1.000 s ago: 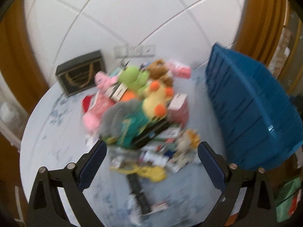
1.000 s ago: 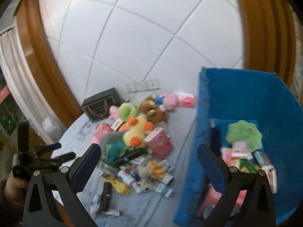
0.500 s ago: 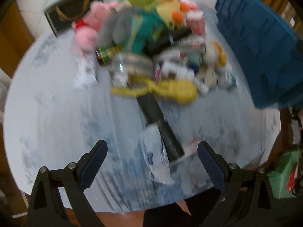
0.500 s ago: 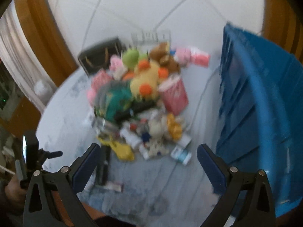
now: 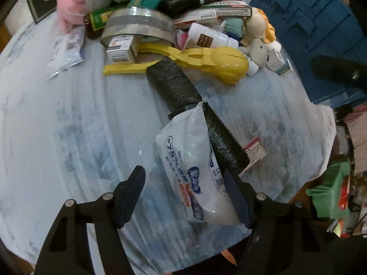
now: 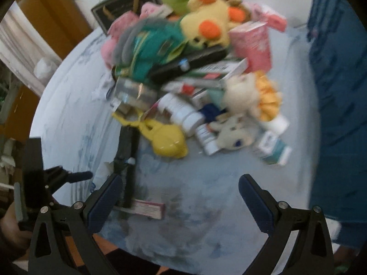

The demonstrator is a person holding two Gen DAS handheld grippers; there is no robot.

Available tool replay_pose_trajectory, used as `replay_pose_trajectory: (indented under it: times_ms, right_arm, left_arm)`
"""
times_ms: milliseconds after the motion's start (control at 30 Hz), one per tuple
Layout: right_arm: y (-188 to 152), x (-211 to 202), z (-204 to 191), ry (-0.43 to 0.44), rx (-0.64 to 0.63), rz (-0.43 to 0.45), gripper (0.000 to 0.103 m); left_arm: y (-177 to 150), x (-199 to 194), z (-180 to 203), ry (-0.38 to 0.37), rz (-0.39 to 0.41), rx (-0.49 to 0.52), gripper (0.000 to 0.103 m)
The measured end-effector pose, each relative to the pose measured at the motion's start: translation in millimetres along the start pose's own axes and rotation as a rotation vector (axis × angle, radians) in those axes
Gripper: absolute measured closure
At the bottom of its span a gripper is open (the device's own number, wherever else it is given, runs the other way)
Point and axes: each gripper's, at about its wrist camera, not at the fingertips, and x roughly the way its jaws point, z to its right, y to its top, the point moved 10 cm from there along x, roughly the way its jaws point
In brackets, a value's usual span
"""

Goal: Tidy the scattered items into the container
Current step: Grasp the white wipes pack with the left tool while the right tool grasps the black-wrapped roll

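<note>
my left hand-held gripper (image 5: 184,193) is at the bottom of the left wrist view and its jaws are closing, with the white wipes packet (image 5: 195,171) between them. the right pad looks just against the packet edge, but the left pad is apart from it, so nothing is pinched yet. the packet lies on the pale blue surface (image 5: 68,114), low in the centre, and leans on the black wrapped roll (image 5: 183,91). i think the film is slippery and soft, so the packet could slide out or fold when the pads meet. the right pad could also catch the roll and drag it.

my right hand-held gripper (image 6: 177,197) is spread wide and empty at the bottom of the right wrist view, above bare surface. the pile of scattered items (image 6: 195,80) fills the upper centre, and the blue container (image 6: 339,91) stands at the right edge. that view is blurred, so aiming now could miss.
</note>
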Motion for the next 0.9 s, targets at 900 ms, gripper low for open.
replay_pose_trajectory:
  times_ms: [900]
  right_arm:
    - [-3, 121, -82, -0.020, -0.019, -0.145, 0.032]
  left_arm:
    - [-13, -13, -79, 0.012, 0.049, -0.086, 0.059]
